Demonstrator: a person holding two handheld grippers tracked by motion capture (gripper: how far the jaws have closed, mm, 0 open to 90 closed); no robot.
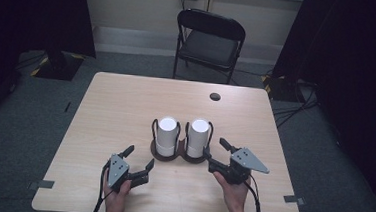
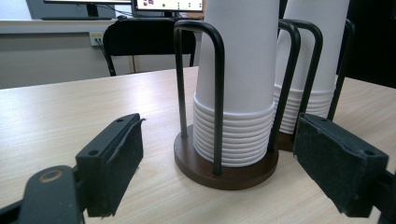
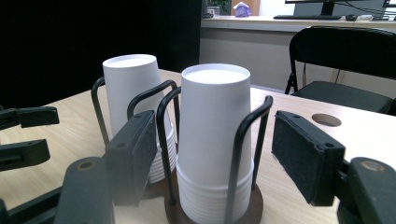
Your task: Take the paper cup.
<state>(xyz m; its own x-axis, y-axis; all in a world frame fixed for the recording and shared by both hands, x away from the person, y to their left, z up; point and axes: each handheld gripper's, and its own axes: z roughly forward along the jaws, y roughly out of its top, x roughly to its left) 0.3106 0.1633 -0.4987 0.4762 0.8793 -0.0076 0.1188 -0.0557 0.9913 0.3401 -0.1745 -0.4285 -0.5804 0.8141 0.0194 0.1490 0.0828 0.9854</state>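
A light wooden table [image 1: 126, 106] fills the middle of the high view, with a black folding chair [image 1: 209, 42] behind it at the top centre of the frame. Near the centre of the table, slightly toward the lower edge, stands a dark brown cup holder [image 1: 178, 154] with two round bases side by side and black wire loops rising from each. Each base carries a stack of white paper cups placed upside down: the left stack [image 1: 166, 135] and the right stack [image 1: 198, 137], just beside each other.

At the lower left of the high view, a hand holds the left gripper [image 1: 137, 158], which points up and to the right toward the holder and stops short of it. In the left gripper view its two black padded jaws stand wide apart with nothing between them; the left stack [image 2: 243, 84] sits ahead in the middle of that frame, its nested rims visible near the wooden base.

At the lower right of the high view, a hand holds the right gripper [image 1: 216, 153] just beside the right stack. In the right gripper view the jaws sit to either side of the right stack [image 3: 215, 140] and its wire loops, open, the pads not pressing on the cups. A small round hole [image 1: 215, 96] lies in the table toward its upper right
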